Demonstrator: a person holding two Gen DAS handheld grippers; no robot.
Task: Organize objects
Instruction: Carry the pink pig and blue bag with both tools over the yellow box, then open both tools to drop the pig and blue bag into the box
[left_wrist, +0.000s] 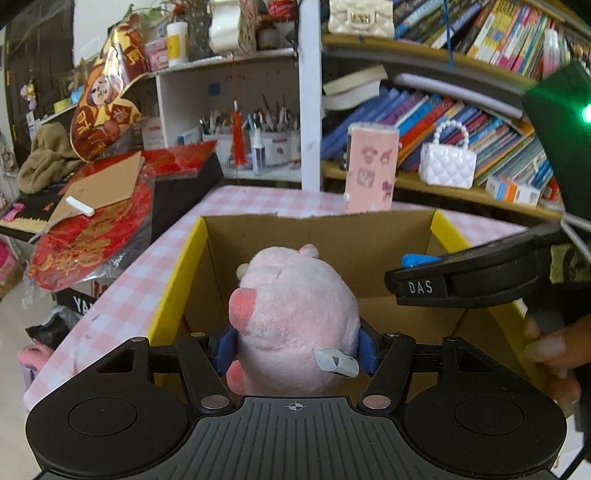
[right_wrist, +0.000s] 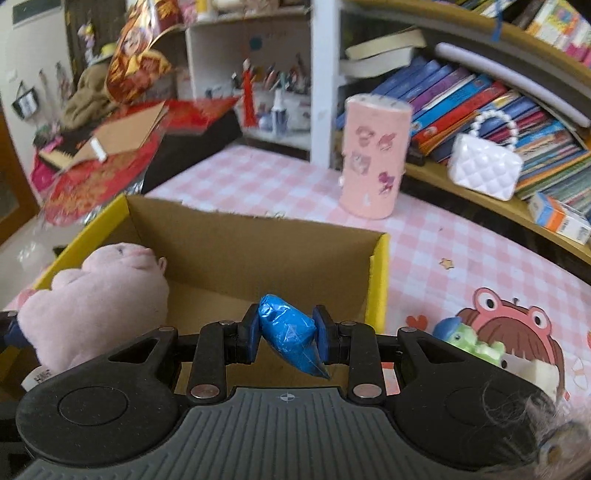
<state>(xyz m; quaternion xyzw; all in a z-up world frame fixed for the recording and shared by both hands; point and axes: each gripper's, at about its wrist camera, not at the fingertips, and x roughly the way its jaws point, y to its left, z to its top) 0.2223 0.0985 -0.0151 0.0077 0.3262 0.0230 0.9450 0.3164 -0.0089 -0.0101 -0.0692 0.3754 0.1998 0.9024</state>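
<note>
An open cardboard box (left_wrist: 332, 240) with yellow outer sides stands on a pink checked tablecloth. My left gripper (left_wrist: 295, 350) is shut on a pink plush pig (left_wrist: 295, 295), blue pads pressing its sides, and holds it above the box's left part. The pig (right_wrist: 99, 295) also shows at the left of the right wrist view, over the box (right_wrist: 258, 240). My right gripper (right_wrist: 288, 338) is shut on a small blue foil-wrapped packet (right_wrist: 288, 332), just above the box's near right part. In the left wrist view the packet (left_wrist: 415, 259) peeks out at the right gripper's tip.
A pink stickered cylinder (right_wrist: 373, 158) stands beyond the box. A white quilted purse (right_wrist: 484, 166) sits on a low shelf of books. A green toy with a blue cap (right_wrist: 465, 339) lies on a frog-print mat right of the box. Red decorations (left_wrist: 92, 229) pile up left.
</note>
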